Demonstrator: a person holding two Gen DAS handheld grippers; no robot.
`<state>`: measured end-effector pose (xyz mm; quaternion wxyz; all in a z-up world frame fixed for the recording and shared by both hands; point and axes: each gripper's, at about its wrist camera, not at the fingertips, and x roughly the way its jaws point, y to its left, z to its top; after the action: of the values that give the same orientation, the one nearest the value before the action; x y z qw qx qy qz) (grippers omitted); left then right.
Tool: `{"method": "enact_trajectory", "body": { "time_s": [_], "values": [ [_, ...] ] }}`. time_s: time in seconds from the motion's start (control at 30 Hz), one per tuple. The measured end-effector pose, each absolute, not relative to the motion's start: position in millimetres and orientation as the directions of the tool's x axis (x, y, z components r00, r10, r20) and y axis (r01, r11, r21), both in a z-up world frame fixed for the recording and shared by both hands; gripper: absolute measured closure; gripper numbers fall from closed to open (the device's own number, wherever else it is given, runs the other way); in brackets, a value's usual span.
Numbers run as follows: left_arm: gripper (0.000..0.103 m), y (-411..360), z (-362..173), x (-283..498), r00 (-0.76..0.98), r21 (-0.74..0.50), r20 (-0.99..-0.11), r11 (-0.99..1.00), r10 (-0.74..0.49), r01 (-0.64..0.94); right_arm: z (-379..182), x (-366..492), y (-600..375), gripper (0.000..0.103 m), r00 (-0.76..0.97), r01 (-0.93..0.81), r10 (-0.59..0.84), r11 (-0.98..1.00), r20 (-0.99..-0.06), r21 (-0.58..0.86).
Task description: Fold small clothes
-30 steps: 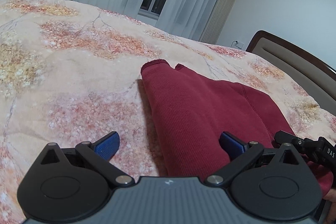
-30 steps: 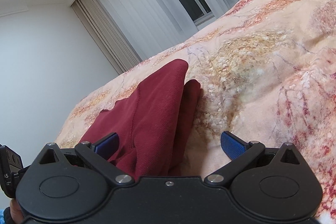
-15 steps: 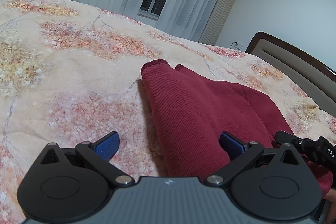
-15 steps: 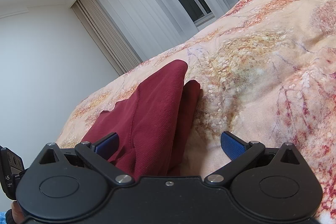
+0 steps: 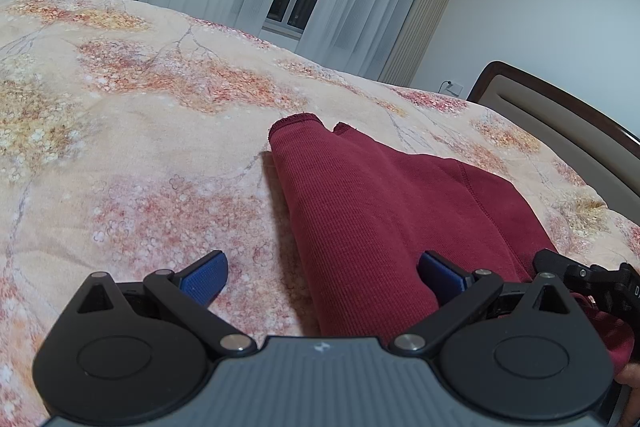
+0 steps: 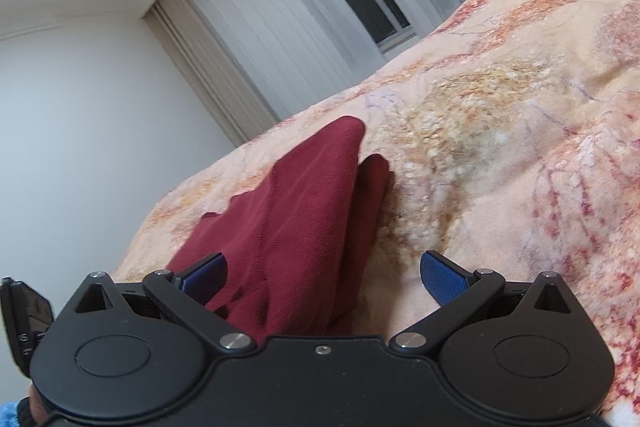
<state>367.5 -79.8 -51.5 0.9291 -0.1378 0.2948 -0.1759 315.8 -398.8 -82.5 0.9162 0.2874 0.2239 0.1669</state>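
- Left wrist view: one dark red garment [image 5: 384,211] lies folded on the floral bedspread [image 5: 132,131], running away from the camera. The left gripper [image 5: 322,273] has its two blue pads [image 5: 204,277] spread wide, straddling the garment's near left edge and holding nothing. Part of the other tool shows at the lower right. Nothing differs from half a second ago.
- Right wrist view: the same garment [image 6: 304,211] reaches between the wide-spread pads [image 6: 442,277] of the right gripper [image 6: 322,273], ungripped. This view has tilted slightly and the bedspread [image 6: 520,155] looks blurred.
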Motion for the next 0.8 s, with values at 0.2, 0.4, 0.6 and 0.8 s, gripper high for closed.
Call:
{"method": "enact_trajectory", "body": {
  "time_s": [0.2, 0.4, 0.6, 0.8],
  "values": [
    [0.000, -78.8, -52.0, 366.7, 0.765, -0.367, -0.495, 0.897, -0.412, 0.246, -84.1, 315.1, -401.9, 0.005, 0.834, -0.196, 0.468, 0.746, -0.291, 0.637],
    [0.000, -78.6, -52.1, 366.6, 0.765, -0.368, -0.494, 0.897, -0.413, 0.246, -87.4, 313.3, -405.5, 0.040, 0.838, -0.164, 0.455, 0.736, -0.301, 0.656],
    [0.001, -78.3, -51.7, 367.2, 0.761, -0.375, -0.496, 0.893, -0.419, 0.247, -89.9, 316.6, -404.1, 0.047, 0.814, -0.181, 0.492, 0.719, -0.307, 0.671],
    [0.014, -83.0, -33.9, 376.2, 0.691, -0.393, -0.571, 0.887, -0.443, 0.243, -92.0, 315.4, -405.3, 0.059, 0.817, -0.178, 0.489, 0.718, -0.306, 0.672]
  ]
}}
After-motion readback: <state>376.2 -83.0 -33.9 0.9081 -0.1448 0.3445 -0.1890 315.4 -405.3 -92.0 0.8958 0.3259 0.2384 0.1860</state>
